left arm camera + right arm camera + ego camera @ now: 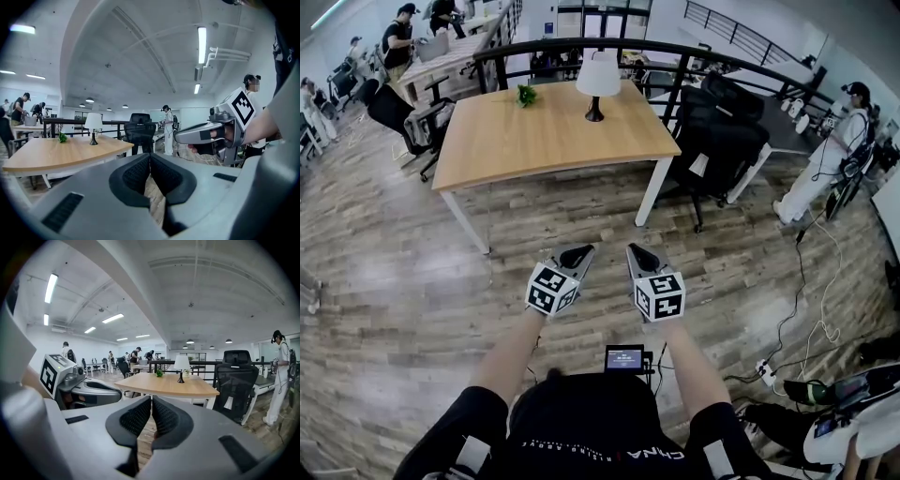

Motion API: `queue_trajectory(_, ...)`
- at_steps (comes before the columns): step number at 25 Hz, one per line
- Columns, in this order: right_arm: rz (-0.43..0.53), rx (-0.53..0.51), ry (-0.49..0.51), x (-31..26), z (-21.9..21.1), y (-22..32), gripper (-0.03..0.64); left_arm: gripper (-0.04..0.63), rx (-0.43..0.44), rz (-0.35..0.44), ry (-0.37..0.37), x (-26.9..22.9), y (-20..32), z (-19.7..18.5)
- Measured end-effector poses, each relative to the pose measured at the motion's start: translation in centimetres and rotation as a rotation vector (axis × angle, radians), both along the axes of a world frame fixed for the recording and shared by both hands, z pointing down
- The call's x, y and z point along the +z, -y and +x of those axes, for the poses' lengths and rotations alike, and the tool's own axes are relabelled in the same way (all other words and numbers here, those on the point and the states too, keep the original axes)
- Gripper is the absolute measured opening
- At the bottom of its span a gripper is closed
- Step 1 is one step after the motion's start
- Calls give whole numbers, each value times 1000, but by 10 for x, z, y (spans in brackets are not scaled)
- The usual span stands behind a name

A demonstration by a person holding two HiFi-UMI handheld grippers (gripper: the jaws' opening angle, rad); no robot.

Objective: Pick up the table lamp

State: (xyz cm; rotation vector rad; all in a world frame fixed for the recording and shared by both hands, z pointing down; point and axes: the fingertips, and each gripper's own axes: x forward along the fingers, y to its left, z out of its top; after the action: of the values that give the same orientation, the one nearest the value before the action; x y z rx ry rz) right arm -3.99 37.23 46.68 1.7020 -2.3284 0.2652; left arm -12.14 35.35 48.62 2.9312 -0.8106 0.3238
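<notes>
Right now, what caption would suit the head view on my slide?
Left tool and right tool, both shut and empty, face a table bearing a lamp and a plant.

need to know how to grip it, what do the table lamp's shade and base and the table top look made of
Lamp shade: white, matte, evenly pale; likely fabric or paper, too far to tell.
Lamp base: dark slim stem and foot; maybe metal or painted wood, unclear.
Table top: light brown with faint grain lines, low sheen; wood or wood-look laminate.
</notes>
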Motion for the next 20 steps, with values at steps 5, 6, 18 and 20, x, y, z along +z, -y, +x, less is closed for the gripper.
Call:
queue_trajectory(5,4,-30,-7,-1,0,-1,37,20,-3,7,5,0,1,8)
queue_trajectory(6,6,-34,-5,-1,1,-1,37,20,-3,6,5,1,1,10)
queue_trajectory(18,-21,-41,26,14,37,-13,37,20,-50,-24,-19,11,-7,38)
queue_trajectory(20,-24,-43,33,16,50,-14,38,20,-63,-26,-21,11,-8,47)
